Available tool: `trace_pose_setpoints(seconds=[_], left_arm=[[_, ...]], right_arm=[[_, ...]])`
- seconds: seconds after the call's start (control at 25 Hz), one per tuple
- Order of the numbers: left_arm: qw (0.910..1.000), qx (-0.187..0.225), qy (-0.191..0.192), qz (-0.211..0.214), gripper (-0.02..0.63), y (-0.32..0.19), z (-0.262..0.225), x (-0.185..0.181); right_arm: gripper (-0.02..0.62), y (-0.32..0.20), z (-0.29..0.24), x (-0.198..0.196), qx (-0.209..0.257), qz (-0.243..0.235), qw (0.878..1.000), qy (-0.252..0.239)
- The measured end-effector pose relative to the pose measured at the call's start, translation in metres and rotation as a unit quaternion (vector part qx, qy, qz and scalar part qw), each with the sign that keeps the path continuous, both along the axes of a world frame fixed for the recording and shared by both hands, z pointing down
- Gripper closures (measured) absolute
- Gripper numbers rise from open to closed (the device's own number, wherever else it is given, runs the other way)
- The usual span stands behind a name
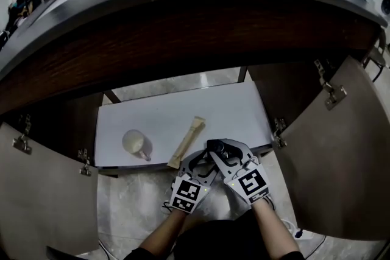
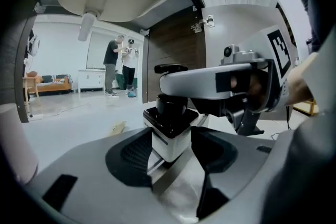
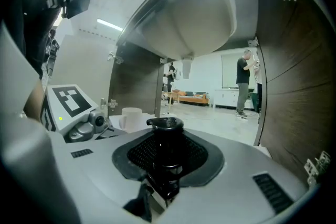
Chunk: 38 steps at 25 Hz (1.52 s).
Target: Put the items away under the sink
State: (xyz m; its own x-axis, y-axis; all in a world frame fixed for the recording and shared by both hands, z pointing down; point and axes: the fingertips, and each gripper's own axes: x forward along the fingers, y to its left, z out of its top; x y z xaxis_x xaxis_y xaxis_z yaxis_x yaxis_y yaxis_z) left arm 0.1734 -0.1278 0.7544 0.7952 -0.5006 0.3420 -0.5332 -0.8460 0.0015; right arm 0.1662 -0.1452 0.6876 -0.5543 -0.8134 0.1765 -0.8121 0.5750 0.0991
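Right gripper [image 3: 167,162]: pinched on the black neck of a small square bottle [image 3: 165,136], white body under a black cap; left gripper [image 2: 170,150]: spread wide about its white base, pads not plainly pressing.

Judged well past halfway. Already in, on the white cabinet floor [image 1: 231,112] under the sink basin [image 3: 194,18]: a white mug [image 1: 134,143] upright at the left, and a tan stick-shaped packet [image 1: 186,142] lying near it, apart from it. Not yet put away: the bottle, held at the floor's front edge, just beside the packet's near end; cannot tell whether touching the floor. Left to do, by this reading: carry deeper, set down upright on the bare patch at the right, release with both, draw back, perhaps shut the open doors [image 1: 341,149]. No other loose items in view.
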Motion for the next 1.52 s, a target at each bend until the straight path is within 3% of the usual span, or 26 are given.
trace_pose_setpoints(seconds=[0.4,0.8,0.96,1.36,1.44,1.52], left_arm=[[0.9998,-0.005,-0.008,-0.017,0.376,-0.025,0.001,0.005],[0.9999,-0.006,-0.005,-0.007,0.385,-0.035,0.001,0.010],[1.0000,-0.004,-0.006,-0.005,0.385,-0.037,0.002,0.012],[0.9999,-0.007,-0.006,-0.009,0.388,-0.038,0.001,0.012],[0.9997,-0.004,0.014,-0.019,0.423,-0.035,-0.002,0.005],[0.9986,0.000,0.037,-0.037,0.508,-0.029,-0.007,-0.005]], right_arm=[[0.491,-0.026,0.000,0.007,0.005,-0.001,1.000,-0.014],[0.491,-0.043,0.003,0.018,-0.008,0.036,0.999,-0.032],[0.489,-0.038,0.006,0.021,-0.003,0.047,0.999,-0.021],[0.480,-0.002,0.019,0.041,-0.023,0.087,0.993,-0.080],[0.482,0.006,0.021,0.035,-0.026,0.077,0.994,-0.071],[0.482,0.015,0.021,0.029,-0.025,0.072,0.995,-0.066]])
